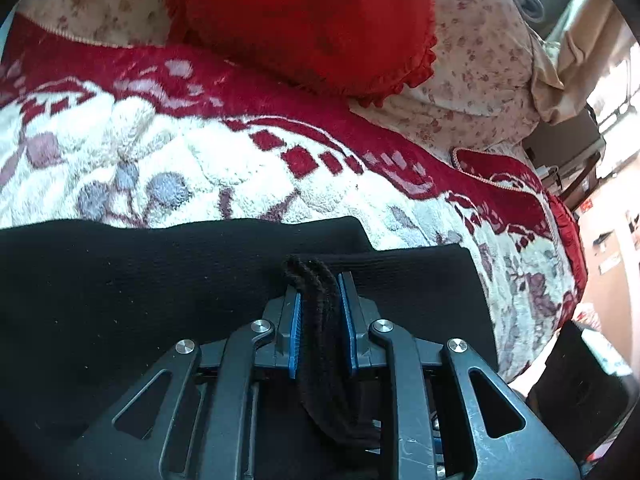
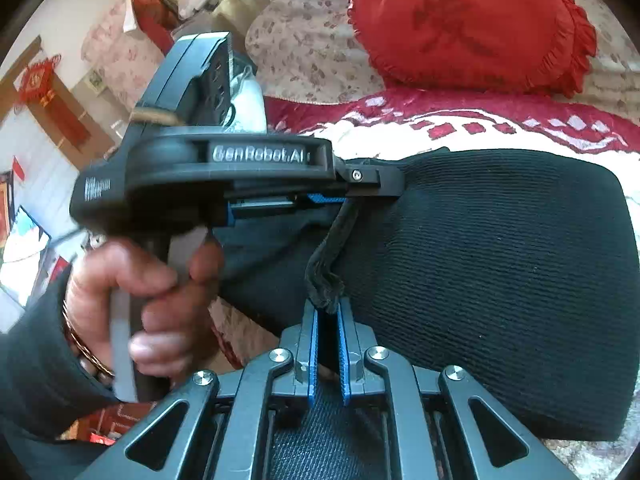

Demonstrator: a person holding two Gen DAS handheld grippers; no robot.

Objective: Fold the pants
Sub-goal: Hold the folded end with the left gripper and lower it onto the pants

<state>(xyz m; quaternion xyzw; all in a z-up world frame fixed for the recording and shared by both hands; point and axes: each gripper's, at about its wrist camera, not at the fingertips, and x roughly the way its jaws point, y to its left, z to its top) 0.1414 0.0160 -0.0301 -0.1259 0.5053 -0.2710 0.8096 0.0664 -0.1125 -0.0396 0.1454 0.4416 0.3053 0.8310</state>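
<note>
The black knit pants (image 1: pixel 160 288) lie folded on a red and white blanket (image 1: pixel 208 168); they also show in the right wrist view (image 2: pixel 500 264). My left gripper (image 1: pixel 320 284) is shut on a bunched edge of the pants, with the fabric between its blue pads (image 1: pixel 295 320). In the right wrist view the left gripper (image 2: pixel 352 196) reaches in from the left, held by a hand, pinching the same edge. My right gripper (image 2: pixel 327 312) is shut on the pants edge just below it.
A red heart-shaped cushion (image 1: pixel 312 20) and floral pillows (image 1: pixel 480 64) lie at the far side of the bed. The blanket's edge (image 1: pixel 560 280) drops off to the right. The hand (image 2: pixel 148 292) holding the left gripper is at the left.
</note>
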